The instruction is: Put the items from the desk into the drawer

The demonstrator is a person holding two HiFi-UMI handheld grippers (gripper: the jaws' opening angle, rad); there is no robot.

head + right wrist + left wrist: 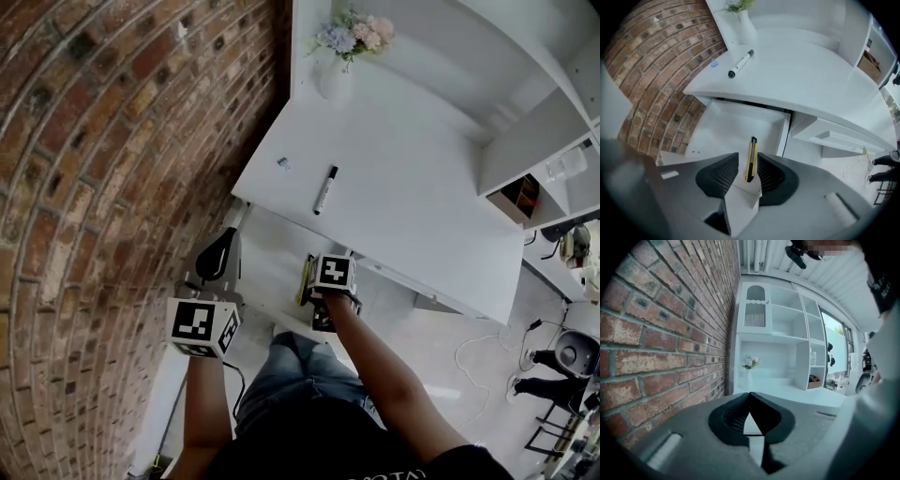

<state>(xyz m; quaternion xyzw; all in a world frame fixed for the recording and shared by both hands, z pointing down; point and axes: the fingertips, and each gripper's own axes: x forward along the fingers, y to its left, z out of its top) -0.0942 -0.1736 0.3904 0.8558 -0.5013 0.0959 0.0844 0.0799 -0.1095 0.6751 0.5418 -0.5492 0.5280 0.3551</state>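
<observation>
Your desk (403, 169) holds one marker (324, 190) and one small bluish item (284, 163). One yellow utility knife (751, 157) lies front-to-back in the drawer (726, 126), black end deskward. Your right gripper (748, 165) stands with its jaws apart, clamping nothing, and your left gripper (750, 397) has its jaws together, empty.

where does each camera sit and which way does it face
Head view: on the person's head, steeply down at the white desk and open drawer; left forearm, right forearm and jeans show.
Left gripper view: on the left gripper, roughly level toward the shelf unit and flower vase; its shut fingers show.
Right gripper view: on the right gripper, steeply down into the drawer at the yellow utility knife; its open fingers show.
Shared: head and right gripper views both show the marker.
</observation>
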